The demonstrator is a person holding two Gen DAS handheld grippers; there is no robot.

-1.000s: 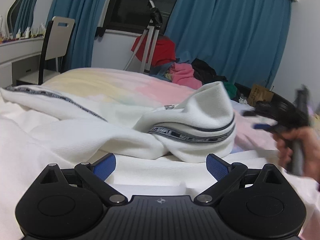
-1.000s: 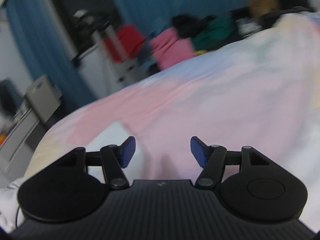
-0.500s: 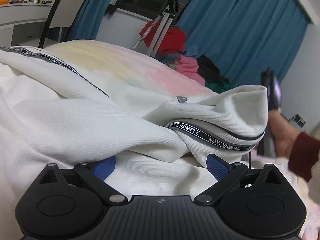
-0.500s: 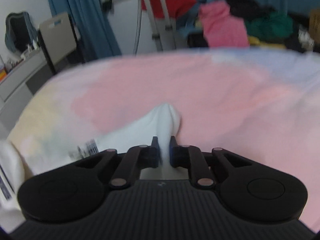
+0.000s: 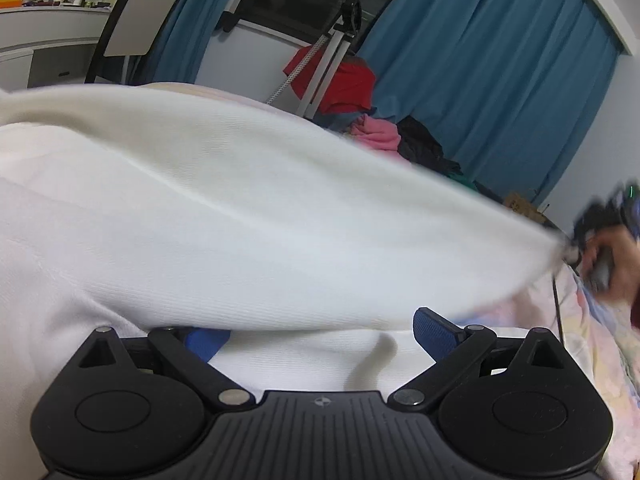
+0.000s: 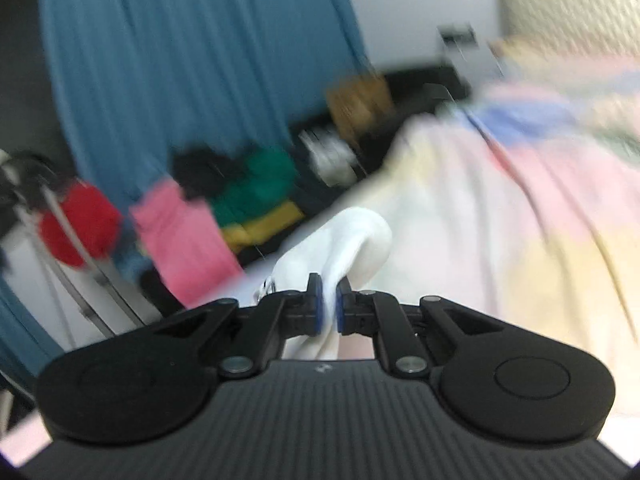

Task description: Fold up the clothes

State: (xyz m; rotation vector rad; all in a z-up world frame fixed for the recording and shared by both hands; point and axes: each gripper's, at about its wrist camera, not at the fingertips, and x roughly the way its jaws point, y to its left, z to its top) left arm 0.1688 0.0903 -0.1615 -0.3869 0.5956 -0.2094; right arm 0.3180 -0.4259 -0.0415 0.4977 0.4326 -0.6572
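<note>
Right gripper clamping white cloth, left gripper standing wide open

The right gripper (image 6: 328, 312) is pinching a fold of the white garment (image 6: 348, 240) between its blue pads, the jaws nearly together with only the cloth between them. In the left wrist view it is showing blurred at the right edge, gripped by the person's right hand (image 5: 612, 256) with a dark red sleeve behind. The left gripper (image 5: 320, 332) is sitting low against the cloth, its blue fingertips (image 5: 436, 330) spread far apart and gripping nothing.

Blue curtains (image 5: 500, 80), white chair (image 5: 140, 20)
</note>
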